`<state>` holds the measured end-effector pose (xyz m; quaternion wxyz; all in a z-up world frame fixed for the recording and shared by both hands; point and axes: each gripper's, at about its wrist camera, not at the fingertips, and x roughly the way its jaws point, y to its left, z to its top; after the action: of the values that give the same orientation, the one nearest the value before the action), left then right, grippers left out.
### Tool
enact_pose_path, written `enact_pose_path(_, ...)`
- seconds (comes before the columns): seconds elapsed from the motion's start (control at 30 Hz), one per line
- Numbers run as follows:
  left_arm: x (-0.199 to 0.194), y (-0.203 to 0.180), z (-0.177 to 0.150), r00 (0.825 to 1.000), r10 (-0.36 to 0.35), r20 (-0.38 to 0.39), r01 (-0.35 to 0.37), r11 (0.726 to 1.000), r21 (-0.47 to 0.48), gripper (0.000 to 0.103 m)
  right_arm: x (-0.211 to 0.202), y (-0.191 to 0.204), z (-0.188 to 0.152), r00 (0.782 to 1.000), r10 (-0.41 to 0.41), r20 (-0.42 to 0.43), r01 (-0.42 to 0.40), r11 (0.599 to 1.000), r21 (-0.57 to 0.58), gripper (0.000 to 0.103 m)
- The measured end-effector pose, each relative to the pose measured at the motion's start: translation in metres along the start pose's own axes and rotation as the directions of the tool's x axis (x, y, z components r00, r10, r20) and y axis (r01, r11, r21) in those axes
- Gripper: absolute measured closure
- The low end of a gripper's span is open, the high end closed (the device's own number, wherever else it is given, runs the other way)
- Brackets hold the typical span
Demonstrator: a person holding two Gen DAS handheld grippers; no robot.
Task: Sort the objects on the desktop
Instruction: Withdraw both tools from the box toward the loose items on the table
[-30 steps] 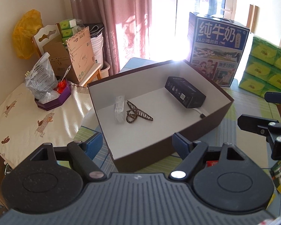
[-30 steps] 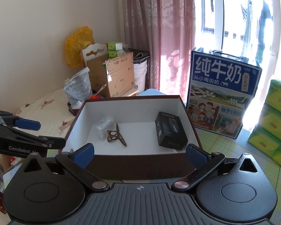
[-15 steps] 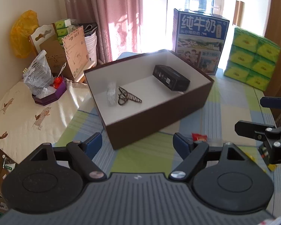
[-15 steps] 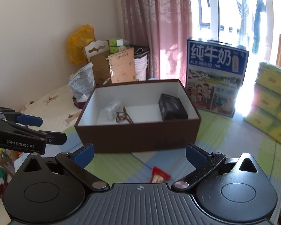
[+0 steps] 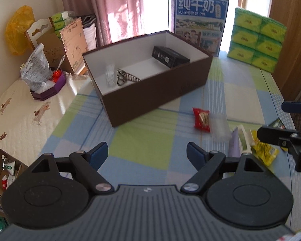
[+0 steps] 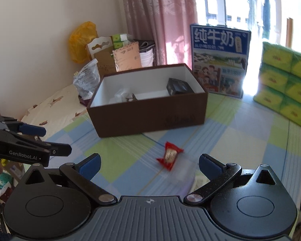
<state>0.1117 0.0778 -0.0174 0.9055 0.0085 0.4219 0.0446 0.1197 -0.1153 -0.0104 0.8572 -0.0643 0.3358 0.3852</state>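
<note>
My left gripper is opening with nothing between its blue pads, and my right gripper stands spread and empty. The small red foil snack packet lies just ahead of the right one (slightly blurred), with the open brown cardboard box farther beyond on the checked tablecloth.

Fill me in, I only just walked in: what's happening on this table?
A person is sorting table clutter into the brown box with a tool in each hand. The box already holds a black case, scissors and a clear packet. Both tools are empty: the left tool is opening over bare cloth, the right tool is open near the red snack packet. More wrappers lie loose.
</note>
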Motion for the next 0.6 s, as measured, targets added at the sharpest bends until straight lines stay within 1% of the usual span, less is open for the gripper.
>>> enact_pose_path(0.13, 0.004, -0.007, -0.012, 1.000, -0.004, -0.031, 0.004, 1.000, 0.006, 0.020, -0.010, -0.007, -0.016, 1.000, -0.011, -0.020, 0.012, 0.999, 0.046, 0.002)
enact_pose_path(0.23, 0.009, -0.010, -0.018, 0.997, -0.029, -0.065, 0.030, 1.000, 0.010, 0.020, -0.015, -0.013, -0.029, 0.998, -0.029, -0.048, 0.033, 0.996, 0.078, 0.002)
enact_pose_path(0.4, 0.016, -0.021, -0.026, 0.993, -0.071, -0.092, 0.074, 0.997, 0.028, 0.020, -0.020, -0.027, -0.051, 0.990, -0.095, -0.108, 0.107, 0.987, 0.118, 0.002)
enact_pose_path(0.6, 0.026, -0.042, -0.027, 0.985, -0.135, -0.109, 0.142, 0.988, 0.065, 0.020, -0.029, -0.048, -0.071, 0.975, -0.164, -0.148, 0.188, 0.969, 0.163, 0.002)
